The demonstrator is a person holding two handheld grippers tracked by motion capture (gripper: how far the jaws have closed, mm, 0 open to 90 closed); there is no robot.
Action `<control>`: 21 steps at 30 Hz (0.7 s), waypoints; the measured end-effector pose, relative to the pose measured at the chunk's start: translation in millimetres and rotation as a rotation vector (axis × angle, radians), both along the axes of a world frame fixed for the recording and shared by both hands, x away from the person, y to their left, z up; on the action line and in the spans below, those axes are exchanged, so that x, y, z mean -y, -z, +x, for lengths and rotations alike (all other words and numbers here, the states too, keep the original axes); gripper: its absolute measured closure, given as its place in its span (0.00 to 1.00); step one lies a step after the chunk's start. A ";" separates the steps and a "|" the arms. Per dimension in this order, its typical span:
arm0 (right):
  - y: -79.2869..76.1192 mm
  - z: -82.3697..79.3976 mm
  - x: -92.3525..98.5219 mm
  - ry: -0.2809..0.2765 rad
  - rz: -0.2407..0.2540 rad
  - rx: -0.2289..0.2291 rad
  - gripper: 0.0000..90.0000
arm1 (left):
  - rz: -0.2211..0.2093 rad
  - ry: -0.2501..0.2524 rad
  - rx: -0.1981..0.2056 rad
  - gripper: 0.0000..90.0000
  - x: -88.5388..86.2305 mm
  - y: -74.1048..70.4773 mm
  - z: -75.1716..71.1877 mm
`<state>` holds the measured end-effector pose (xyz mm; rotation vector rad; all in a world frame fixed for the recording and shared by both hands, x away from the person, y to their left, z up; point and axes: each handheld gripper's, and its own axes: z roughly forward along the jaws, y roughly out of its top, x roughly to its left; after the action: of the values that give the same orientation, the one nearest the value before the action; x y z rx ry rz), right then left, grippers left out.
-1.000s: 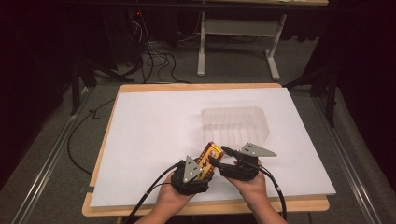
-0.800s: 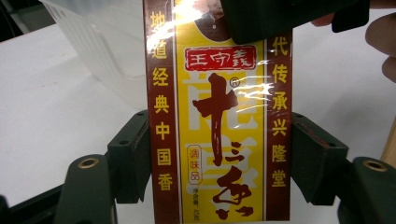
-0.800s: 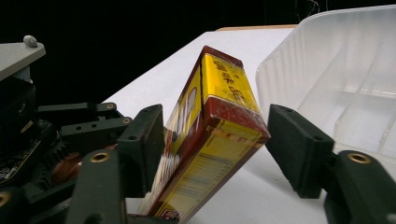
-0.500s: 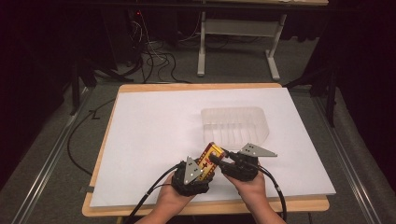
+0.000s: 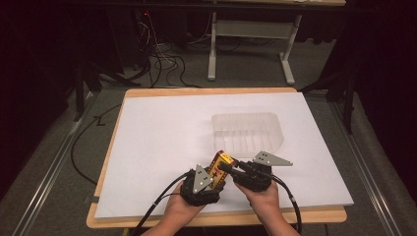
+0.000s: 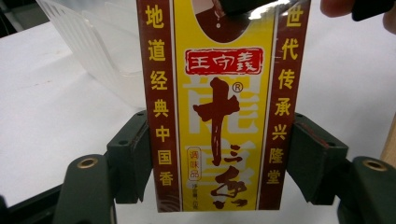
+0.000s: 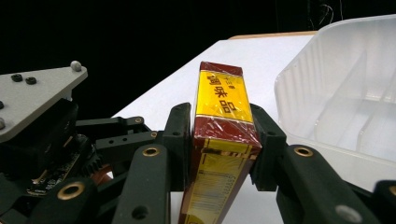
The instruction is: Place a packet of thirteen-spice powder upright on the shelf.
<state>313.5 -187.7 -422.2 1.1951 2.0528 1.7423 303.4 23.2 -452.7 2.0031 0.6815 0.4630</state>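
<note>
Left hand-held gripper (image 6: 219, 163) clamped on the yellow-and-maroon cellophane-wrapped cardboard box (image 6: 219, 107); right hand-held gripper (image 7: 223, 140) has just closed on it too — near the clear ribbed plastic tray (image 5: 248, 132).

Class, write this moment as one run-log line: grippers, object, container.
left gripper: shut on box | right gripper: jaws just closed onto box | yellow-and-maroon cardboard box: held above table | clear ribbed plastic tray: beyond, apart

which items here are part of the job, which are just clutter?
In the job:
- box, clamped by both
- left hand-held gripper
- right hand-held gripper

Lying about:
- clear tray
- table
- floor cables
</note>
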 end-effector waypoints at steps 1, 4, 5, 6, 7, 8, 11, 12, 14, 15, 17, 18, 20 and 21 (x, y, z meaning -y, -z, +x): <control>-0.3 -0.2 -0.2 0.000 -0.002 0.005 0.74 | -0.005 0.004 -0.004 0.36 -0.3 -0.4 0.3; -1.7 -1.3 -0.3 0.003 0.000 0.012 0.75 | -0.008 0.002 -0.014 0.33 -1.1 -0.8 1.6; -1.9 -1.1 0.6 0.004 0.001 0.013 0.75 | -0.010 0.004 -0.022 0.31 -1.3 -0.7 2.2; -1.9 -1.0 1.8 0.007 0.002 0.013 0.75 | -0.011 0.004 -0.025 0.30 -1.7 -0.6 2.5; -2.2 -0.8 3.0 0.011 0.001 0.014 0.75 | -0.012 0.003 -0.025 0.28 -1.7 -0.5 2.6; -2.6 -1.0 4.4 0.015 0.002 0.012 0.75 | -0.015 0.006 -0.025 0.27 -1.9 -0.6 2.5; -3.9 -1.5 8.2 0.030 -0.002 0.026 0.75 | -0.020 0.013 -0.026 0.25 -2.9 -1.3 2.5; -4.6 -1.7 10.2 0.037 -0.002 0.028 0.75 | -0.021 0.016 -0.027 0.24 -3.6 -1.6 2.7; -5.7 -2.0 13.9 0.045 -0.009 0.038 0.75 | -0.022 0.016 -0.025 0.24 -4.5 -1.9 3.1; -6.5 -2.5 15.4 0.051 -0.018 0.044 0.75 | -0.028 0.013 -0.028 0.24 -6.5 -2.6 3.9; -7.8 -3.3 18.9 0.061 -0.024 0.054 0.75 | -0.033 0.009 -0.028 0.23 -9.4 -3.4 5.0; -8.4 -3.5 21.1 0.064 -0.020 0.057 0.75 | -0.033 0.006 -0.027 0.23 -10.9 -3.9 5.6; -10.0 -4.3 25.1 0.079 -0.018 0.062 0.75 | -0.038 0.003 -0.027 0.23 -14.4 -4.8 6.9; -10.5 -4.4 27.2 0.083 -0.015 0.065 0.75 | -0.040 -0.001 -0.025 0.23 -16.1 -5.0 7.6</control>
<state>309.1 -214.9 -411.6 1.1853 1.9475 1.7020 310.9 39.3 -447.7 1.9739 0.7021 0.4224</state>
